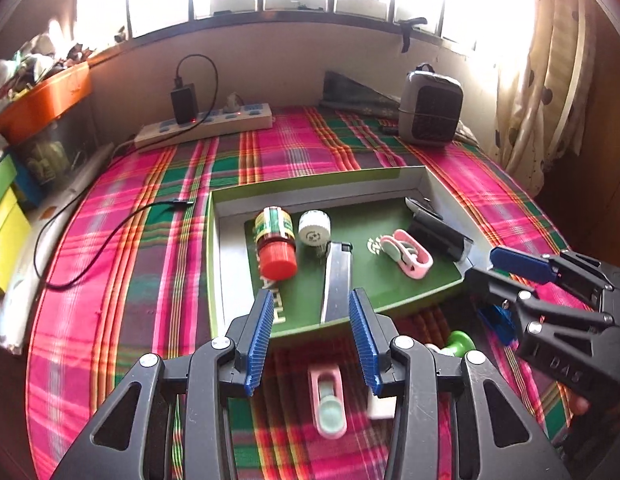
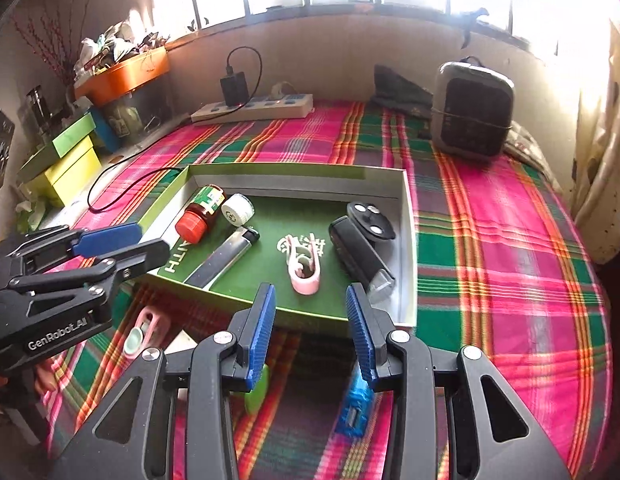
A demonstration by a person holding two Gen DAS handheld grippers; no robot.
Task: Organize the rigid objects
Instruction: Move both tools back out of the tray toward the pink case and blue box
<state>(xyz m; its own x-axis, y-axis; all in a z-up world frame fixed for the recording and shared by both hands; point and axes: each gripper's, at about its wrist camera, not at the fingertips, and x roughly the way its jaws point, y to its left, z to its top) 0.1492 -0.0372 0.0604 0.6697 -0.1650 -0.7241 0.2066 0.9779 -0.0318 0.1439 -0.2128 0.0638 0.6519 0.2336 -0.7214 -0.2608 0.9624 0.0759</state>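
Green box: it lies open in the middle of both views, on the plaid cloth; its floor is dark green, its walls pale inside.
Red-capped bottle: it lies on its side in the upper left part of the box, just beside a small white jar.
Lighter: silver with a black head, it lies slanting on the box floor, below the white jar.
Pink clip: it lies near the middle of the box floor, apart from the lighter.
Black device: it lies along the right wall of the box, with a round black part at its upper end.
Things outside the box: a second pink clip and a white block lie on the cloth low in the left wrist view; a green round thing and a blue part lie low in the right wrist view.
Left tool: released, nothing between its blue pads, above the near edge of the box.
Right tool: released and empty, its pads apart over the near edge of the box.
Plaid cloth: pink, green and orange, it covers the bed.
Far edge: a white power strip with a black charger in the upper middle; a grey heater in the upper right.
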